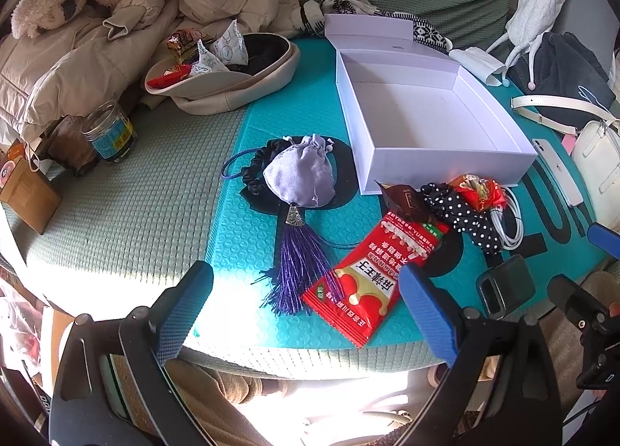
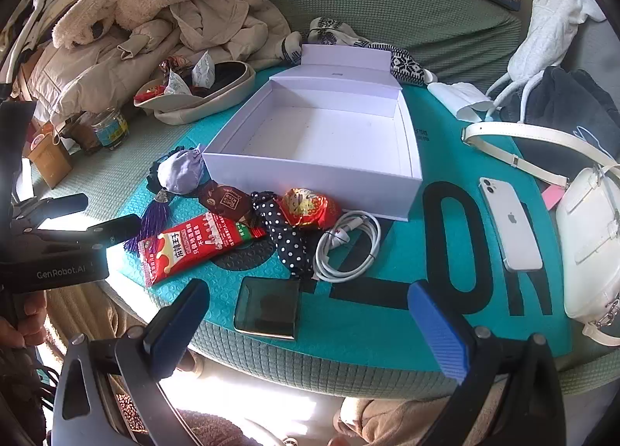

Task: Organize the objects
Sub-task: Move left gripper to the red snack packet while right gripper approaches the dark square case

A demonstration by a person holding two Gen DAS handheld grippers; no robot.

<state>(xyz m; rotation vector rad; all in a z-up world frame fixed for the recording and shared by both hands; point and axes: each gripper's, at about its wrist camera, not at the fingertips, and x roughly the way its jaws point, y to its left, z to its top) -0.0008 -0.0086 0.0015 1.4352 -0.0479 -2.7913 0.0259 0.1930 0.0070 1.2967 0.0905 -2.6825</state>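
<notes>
An open, empty white box (image 1: pixel 422 124) (image 2: pixel 321 136) stands on the teal mat (image 1: pixel 294 105). In front of it lie a lilac pouch (image 1: pixel 300 173) (image 2: pixel 182 173) with a purple tassel (image 1: pixel 300 271), a red snack packet (image 1: pixel 372 275) (image 2: pixel 197 246), a brown candy (image 2: pixel 224 200), a polka-dot scrunchie (image 1: pixel 461 213) (image 2: pixel 285 236), a red-gold sweet (image 2: pixel 306 207), a white cable (image 2: pixel 348 248) and a dark phone (image 2: pixel 269 308). My left gripper (image 1: pixel 306 314) is open, empty, above the tassel and packet. My right gripper (image 2: pixel 310 326) is open, empty, over the dark phone.
A white phone (image 2: pixel 509 223) and a white handbag (image 2: pixel 593 248) lie at the right. A beige cap (image 1: pixel 228 78) holding snacks, a glass jar (image 1: pixel 108 132), a cardboard box (image 1: pixel 27 190) and piled coats (image 1: pixel 128 19) are at the left. Patterned socks (image 2: pixel 403 62) lie behind the box.
</notes>
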